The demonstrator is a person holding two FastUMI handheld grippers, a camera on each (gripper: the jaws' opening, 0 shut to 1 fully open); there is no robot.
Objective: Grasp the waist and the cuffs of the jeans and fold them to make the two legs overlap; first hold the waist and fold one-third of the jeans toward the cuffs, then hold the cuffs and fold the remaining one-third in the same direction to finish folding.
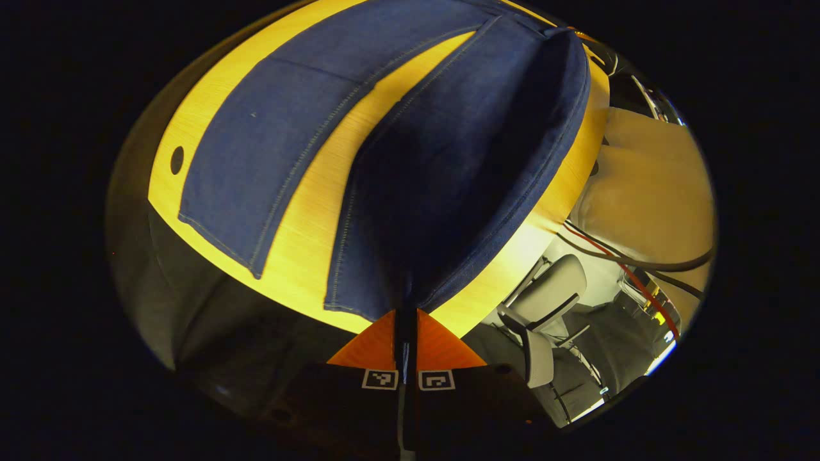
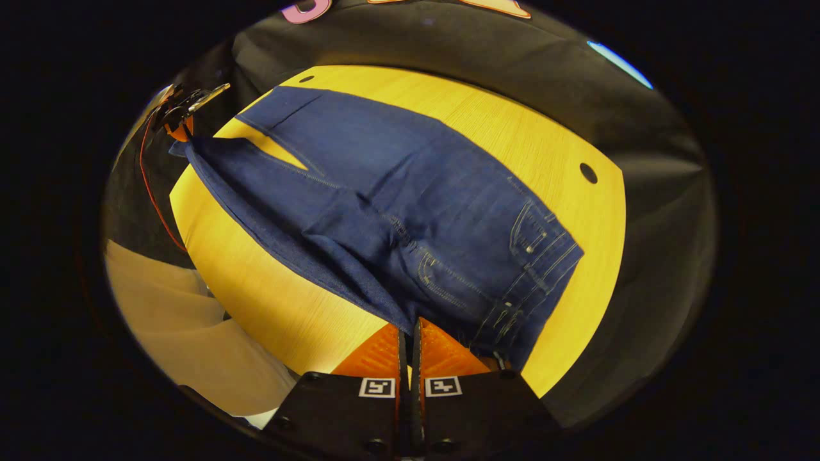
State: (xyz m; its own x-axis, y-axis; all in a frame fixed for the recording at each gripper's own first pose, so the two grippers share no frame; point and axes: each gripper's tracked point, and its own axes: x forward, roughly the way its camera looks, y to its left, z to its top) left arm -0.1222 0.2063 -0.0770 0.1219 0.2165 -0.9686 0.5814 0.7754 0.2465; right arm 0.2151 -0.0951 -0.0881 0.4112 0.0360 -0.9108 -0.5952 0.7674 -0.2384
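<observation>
Dark blue jeans (image 2: 410, 205) lie spread on a yellow wooden table (image 2: 487, 121). In the right gripper view the waist with its pockets (image 2: 525, 269) is nearest, and my right gripper (image 2: 408, 325) is shut on the waist's near edge. In the left gripper view my left gripper (image 1: 405, 315) is shut on the cuff of the near leg (image 1: 461, 166), which is raised and bowed above the table. The far leg (image 1: 269, 153) lies flat with a strip of table between the legs. The left gripper (image 2: 181, 128) also appears far off at the cuff end in the right gripper view.
The table (image 1: 307, 243) has round holes (image 2: 588, 173) near its edges. A person in light beige clothing (image 1: 647, 186) stands at the table's long side. An office chair (image 1: 551, 301) and cables (image 1: 634, 269) lie beyond the table's end. Black cloth surrounds the table.
</observation>
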